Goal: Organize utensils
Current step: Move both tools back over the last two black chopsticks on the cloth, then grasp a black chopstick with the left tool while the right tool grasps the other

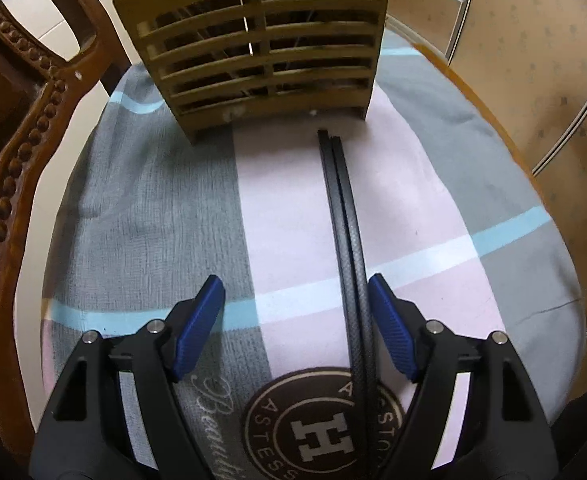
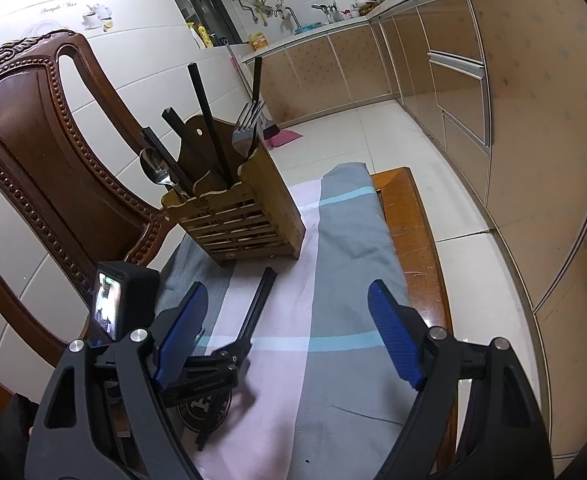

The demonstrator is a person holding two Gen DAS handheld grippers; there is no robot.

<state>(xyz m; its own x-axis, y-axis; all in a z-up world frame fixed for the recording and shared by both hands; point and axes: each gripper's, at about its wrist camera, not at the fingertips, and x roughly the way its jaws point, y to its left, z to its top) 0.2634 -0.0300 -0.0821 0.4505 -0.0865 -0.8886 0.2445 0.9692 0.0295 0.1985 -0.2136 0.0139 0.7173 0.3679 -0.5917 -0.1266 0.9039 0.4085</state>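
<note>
Right wrist view alone showed inside the slatted wooden holder [image 2: 241, 220]: a spoon [image 2: 155, 168], forks [image 2: 247, 128] and black chopsticks [image 2: 205, 116]. Left wrist view showed 2 chopsticks [image 1: 343, 216] lying on the cloth [image 1: 153, 200], beside the spread left gripper's [image 1: 295, 326] right finger. The right gripper [image 2: 289, 328] was also spread, holding nothing.

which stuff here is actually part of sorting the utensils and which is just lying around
Part of the job:
- black chopsticks lying on the cloth
- wooden utensil holder
- fork, spoon and chopsticks already in it
- left claw, open beside the chopsticks

Just there:
- plaid cloth
- carved chair
- kitchen cabinets
</note>
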